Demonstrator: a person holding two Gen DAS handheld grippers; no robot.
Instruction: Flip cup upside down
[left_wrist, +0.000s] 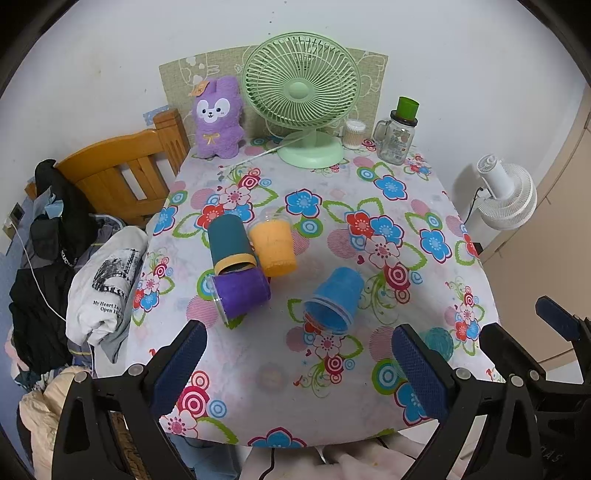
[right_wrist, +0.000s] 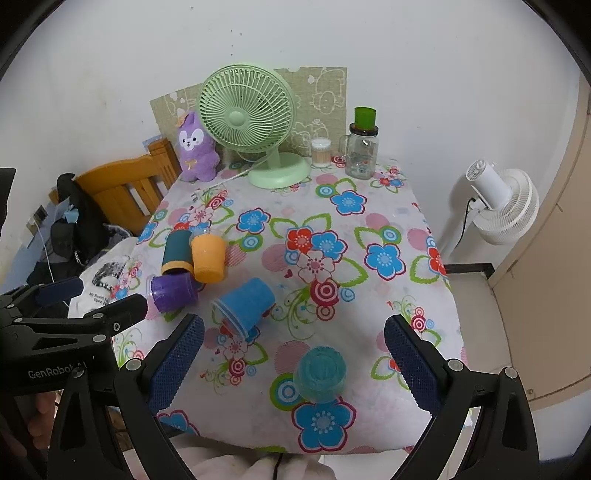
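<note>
Both my grippers, left (left_wrist: 299, 363) and right (right_wrist: 293, 363), gape empty above the near table (right_wrist: 369, 236) edge, the teal cup (right_wrist: 320, 373) standing rim-down between my right fingers, blue cup (right_wrist: 243, 304) tipped at eleven o'clock.

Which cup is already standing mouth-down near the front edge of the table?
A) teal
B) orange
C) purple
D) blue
A: the teal cup stands with its base facing up between the open right gripper fingers, while the blue cup lies on its side.
</note>
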